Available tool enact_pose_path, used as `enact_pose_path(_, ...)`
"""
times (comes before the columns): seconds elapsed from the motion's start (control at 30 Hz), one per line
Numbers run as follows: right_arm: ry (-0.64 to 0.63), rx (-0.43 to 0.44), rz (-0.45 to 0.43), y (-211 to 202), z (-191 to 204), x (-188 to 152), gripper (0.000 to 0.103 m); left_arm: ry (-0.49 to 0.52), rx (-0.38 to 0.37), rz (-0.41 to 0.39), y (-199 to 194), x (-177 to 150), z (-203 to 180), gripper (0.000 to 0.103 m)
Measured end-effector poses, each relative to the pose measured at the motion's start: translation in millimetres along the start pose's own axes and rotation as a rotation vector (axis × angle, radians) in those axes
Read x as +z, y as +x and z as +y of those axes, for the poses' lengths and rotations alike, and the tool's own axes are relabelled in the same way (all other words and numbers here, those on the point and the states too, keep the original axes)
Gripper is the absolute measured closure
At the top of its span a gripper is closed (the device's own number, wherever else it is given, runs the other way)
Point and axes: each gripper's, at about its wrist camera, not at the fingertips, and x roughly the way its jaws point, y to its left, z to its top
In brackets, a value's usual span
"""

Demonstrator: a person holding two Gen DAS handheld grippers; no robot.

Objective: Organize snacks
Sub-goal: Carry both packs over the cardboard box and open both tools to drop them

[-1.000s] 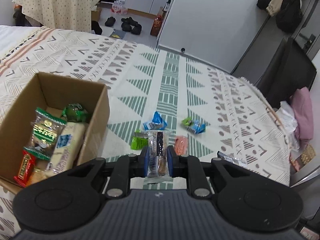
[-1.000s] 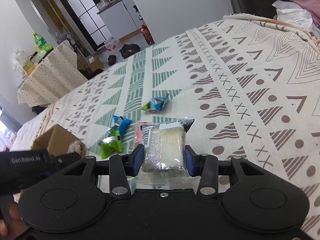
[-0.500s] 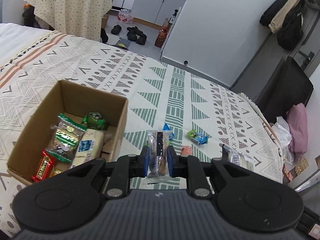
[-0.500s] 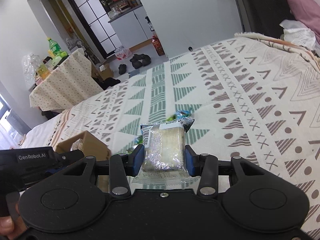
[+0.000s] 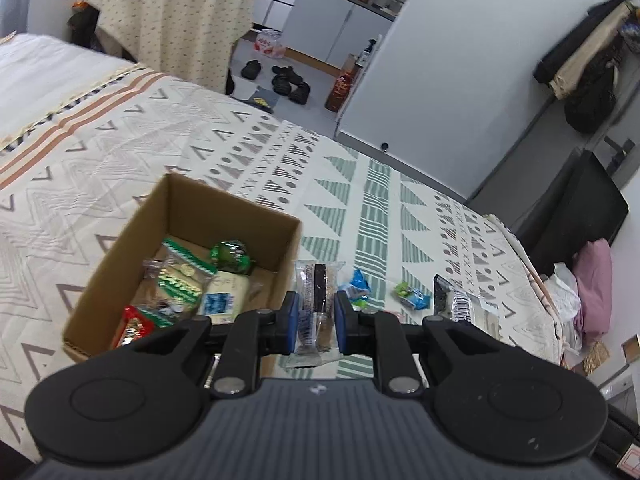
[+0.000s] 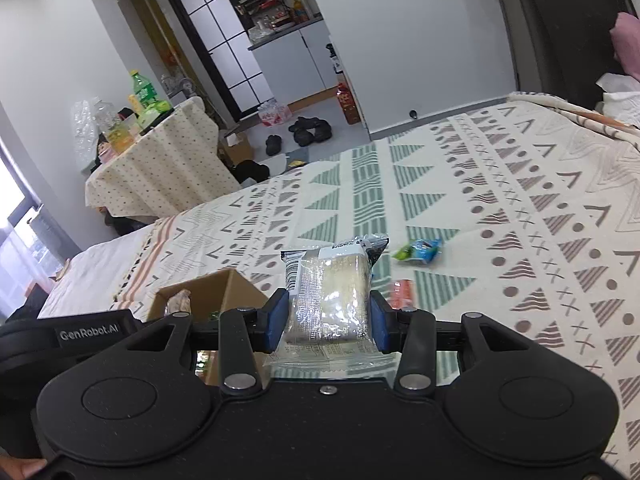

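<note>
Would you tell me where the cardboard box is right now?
In the left wrist view the cardboard box sits on the patterned bedspread, left of the left gripper and already partly filled with snacks.

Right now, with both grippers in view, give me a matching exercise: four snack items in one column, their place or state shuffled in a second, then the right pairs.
Things
1. dark wafer bar in clear wrap
2. pale cake in clear wrap
3. round green packet
4. blue-and-green packet

Places
A. lying loose on the patterned bedspread
B. clamped in the right gripper
C. inside the cardboard box
D. clamped in the left gripper

Pairs: 1-D, 2-B, 3-C, 4-A
</note>
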Motion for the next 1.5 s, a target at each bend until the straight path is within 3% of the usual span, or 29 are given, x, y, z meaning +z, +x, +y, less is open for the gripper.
enact_pose_path(0.3,-0.055,0.039,0.015,9.5,40.7,-3.1,0.062,-0.089,0.036,-0.037,-9.2,20.3,40.3,0.085)
enact_pose_path(0.9,-0.097,0.084,0.057,42.5,98.4,-18.3,0.062,-0.213,0.073,0.024,5.2,30.0,94.1,0.084)
enact_pose_path(1.2,-0.110,0.099,0.088,55.0,112.1,-19.0,0.061,-0.253,0.080,0.061,12.1,29.1,102.2,0.073)
enact_pose_path(1.37,-0.092,0.104,0.090,59.1,113.8,-15.3,0.061,-0.261,0.097,0.039,8.9,29.9,103.3,0.053)
enact_pose_path(1.43,-0.081,0.116,0.094,60.1,114.8,-13.7,0.057,-0.258,0.108,0.032,8.5,30.4,102.4,0.049)
enact_pose_path(1.5,-0.070,0.129,0.085,57.9,114.5,-11.5,0.047,-0.254,0.112,0.032,9.5,30.2,100.6,0.044)
